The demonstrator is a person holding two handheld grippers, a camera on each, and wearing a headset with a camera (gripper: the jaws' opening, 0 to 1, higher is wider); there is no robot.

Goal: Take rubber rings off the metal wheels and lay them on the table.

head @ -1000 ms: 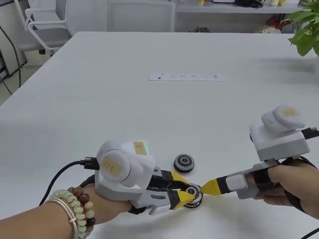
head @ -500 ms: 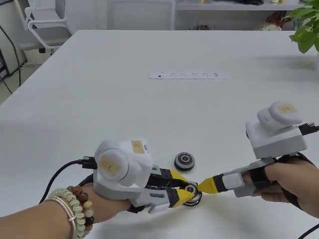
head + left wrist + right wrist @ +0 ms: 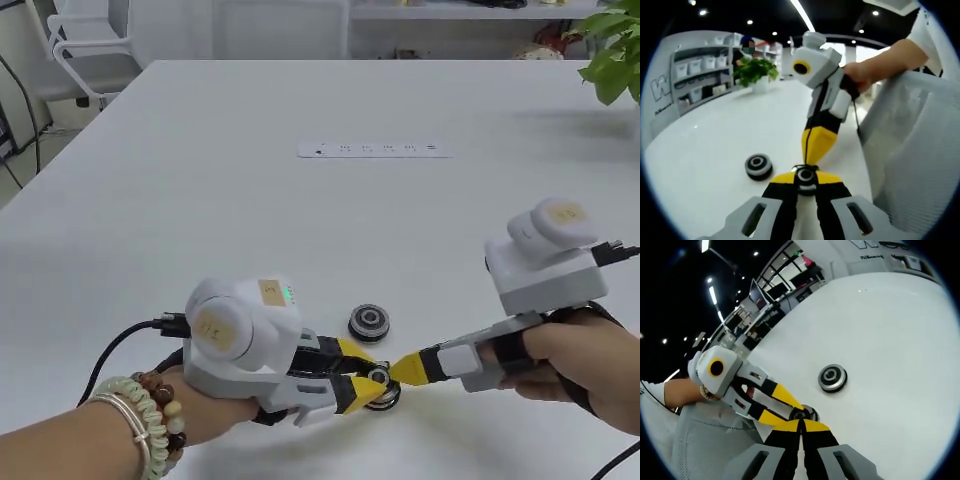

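A small metal wheel (image 3: 381,378) with a black rubber ring sits between the yellow tips of my left gripper (image 3: 372,381), which is shut on it just above the white table (image 3: 300,230). In the left gripper view the wheel (image 3: 805,175) is clamped at the jaw tips. From the right, my right gripper (image 3: 401,370) comes in with jaws together, pinching the ring at the wheel's rim (image 3: 806,414). A second wheel (image 3: 369,321), ring still on it, lies flat on the table just behind; it appears again in the right gripper view (image 3: 832,377).
A white power strip (image 3: 375,151) lies mid-table, farther back. A green plant (image 3: 610,60) stands at the far right corner and a white chair (image 3: 85,45) at the far left. A black cable (image 3: 125,345) trails from the left gripper.
Both grippers stay at the same wheel. The right gripper and hand have drifted slightly left and up; the loose wheel has not moved.
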